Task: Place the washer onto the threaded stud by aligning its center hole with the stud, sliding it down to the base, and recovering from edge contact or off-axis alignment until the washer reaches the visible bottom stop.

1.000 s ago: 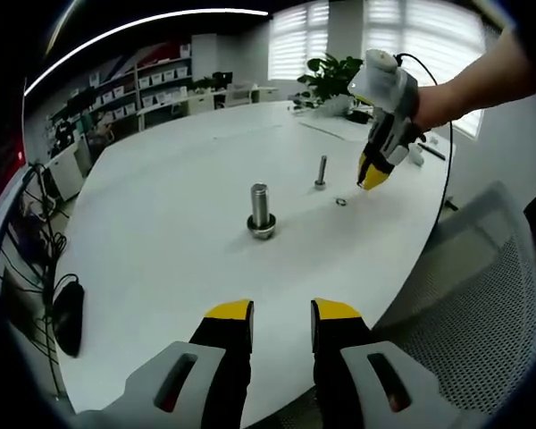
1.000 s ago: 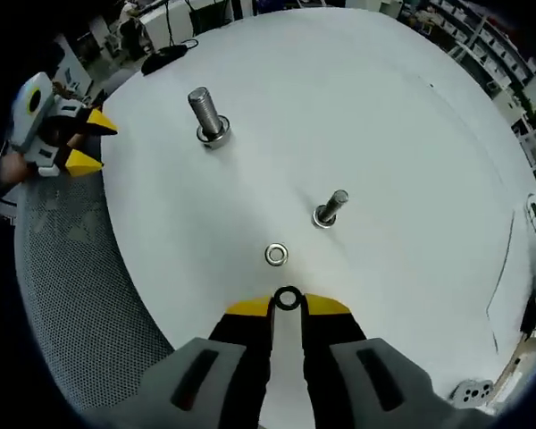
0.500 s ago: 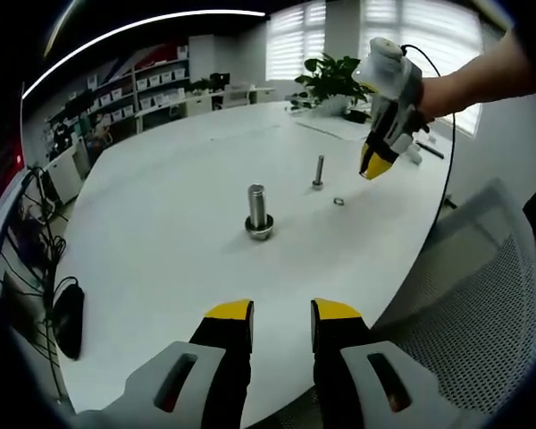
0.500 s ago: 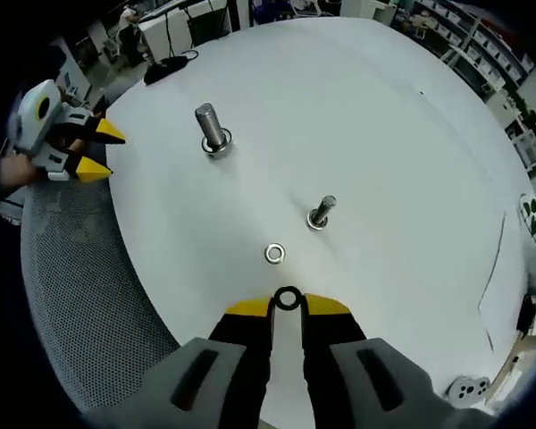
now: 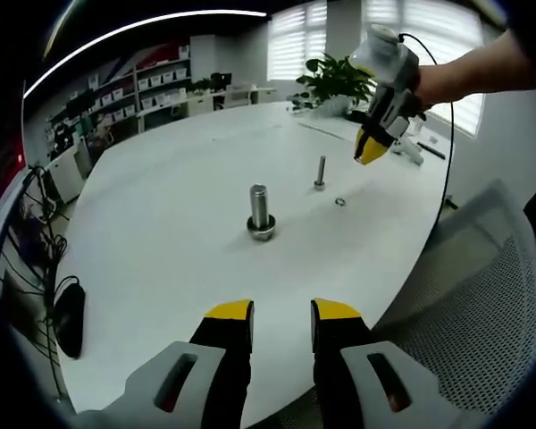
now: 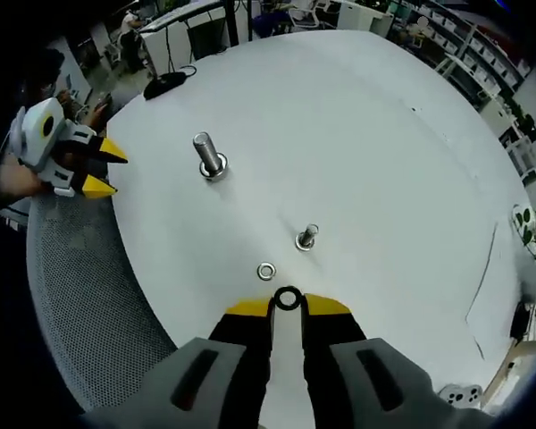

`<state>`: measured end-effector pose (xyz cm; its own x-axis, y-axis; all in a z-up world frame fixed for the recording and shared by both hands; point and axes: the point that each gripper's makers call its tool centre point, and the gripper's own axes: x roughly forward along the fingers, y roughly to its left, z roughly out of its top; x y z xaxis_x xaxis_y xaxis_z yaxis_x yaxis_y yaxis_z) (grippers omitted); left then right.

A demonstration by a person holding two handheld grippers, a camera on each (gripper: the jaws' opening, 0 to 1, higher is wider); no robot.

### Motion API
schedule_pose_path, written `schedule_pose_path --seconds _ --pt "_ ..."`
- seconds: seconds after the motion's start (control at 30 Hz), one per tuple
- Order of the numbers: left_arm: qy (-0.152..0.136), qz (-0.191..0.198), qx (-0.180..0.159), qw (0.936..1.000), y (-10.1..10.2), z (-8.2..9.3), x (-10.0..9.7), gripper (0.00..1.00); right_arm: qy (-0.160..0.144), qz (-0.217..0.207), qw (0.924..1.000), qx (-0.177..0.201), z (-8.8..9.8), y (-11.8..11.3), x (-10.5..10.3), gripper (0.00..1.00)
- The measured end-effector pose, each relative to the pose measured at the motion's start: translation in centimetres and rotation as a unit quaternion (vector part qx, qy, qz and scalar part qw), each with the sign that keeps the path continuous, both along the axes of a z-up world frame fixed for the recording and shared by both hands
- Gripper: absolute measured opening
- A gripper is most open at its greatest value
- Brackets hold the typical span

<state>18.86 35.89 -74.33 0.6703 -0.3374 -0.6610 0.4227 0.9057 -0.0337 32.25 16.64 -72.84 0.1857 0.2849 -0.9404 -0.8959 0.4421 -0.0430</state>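
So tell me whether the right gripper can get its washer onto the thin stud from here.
Probably yes: the right gripper, shut on a washer, hangs above the thin stud with bare table between; a loose washer lies beside it.

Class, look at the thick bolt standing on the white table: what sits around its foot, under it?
A metal washer or collar rings the foot of the thick bolt, resting on the white table. That ring hides the bolt's base, so what lies beneath cannot be seen.
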Motion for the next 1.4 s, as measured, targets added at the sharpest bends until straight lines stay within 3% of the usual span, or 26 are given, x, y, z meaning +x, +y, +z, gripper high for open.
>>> schedule_pose_path --seconds 0.7,1.4 --pt "0.003 0.001 0.003 1.0 0.0 -0.2 0.0 0.24 -0.018 0.007 0.9997 0.014 1.4 0.6 2.1 0.13" --pt "0.007 0.002 0.01 0.9999 0.2 -0.3 -0.1 0.24 -0.01 0.048 0.9988 0.002 -0.3 3.2 3.8 0.13"
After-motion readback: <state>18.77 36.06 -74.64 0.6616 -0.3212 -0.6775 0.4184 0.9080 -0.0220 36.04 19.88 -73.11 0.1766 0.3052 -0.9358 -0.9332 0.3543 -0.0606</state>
